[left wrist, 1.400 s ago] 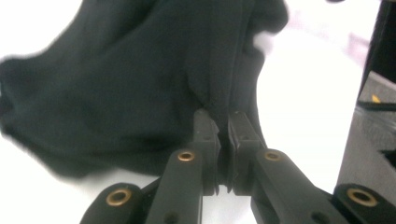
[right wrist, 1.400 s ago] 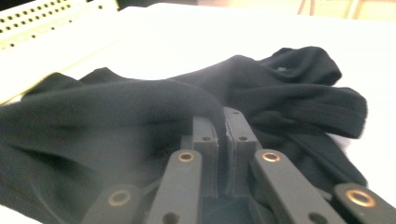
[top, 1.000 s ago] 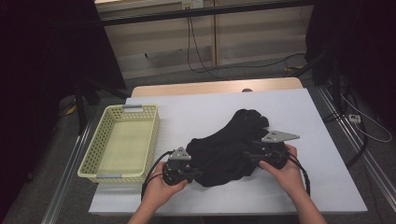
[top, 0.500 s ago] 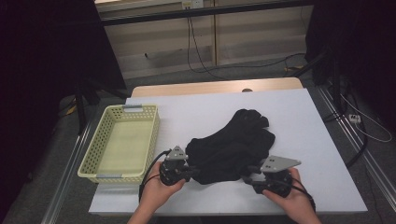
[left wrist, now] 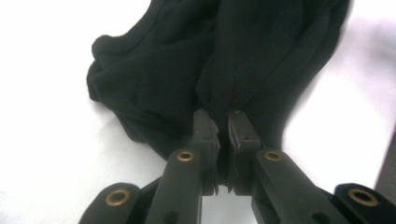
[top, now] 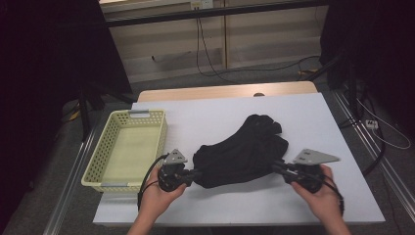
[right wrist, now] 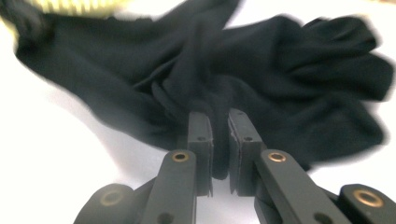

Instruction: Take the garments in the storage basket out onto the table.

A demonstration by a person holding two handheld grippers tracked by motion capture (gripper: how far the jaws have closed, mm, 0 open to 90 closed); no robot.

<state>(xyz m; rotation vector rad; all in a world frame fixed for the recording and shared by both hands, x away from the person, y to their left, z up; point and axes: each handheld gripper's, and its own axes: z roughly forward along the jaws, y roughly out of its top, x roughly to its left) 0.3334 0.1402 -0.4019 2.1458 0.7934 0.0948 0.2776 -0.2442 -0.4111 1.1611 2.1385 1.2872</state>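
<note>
Black cloth: frame centre, bunched, on table. Left gripper and right gripper both clamped on its edges. Spreading begun, likely; basket at left empty.

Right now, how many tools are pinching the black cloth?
2. The left tool grips the cloth at its near left end; the right tool grips its near right end.
</note>
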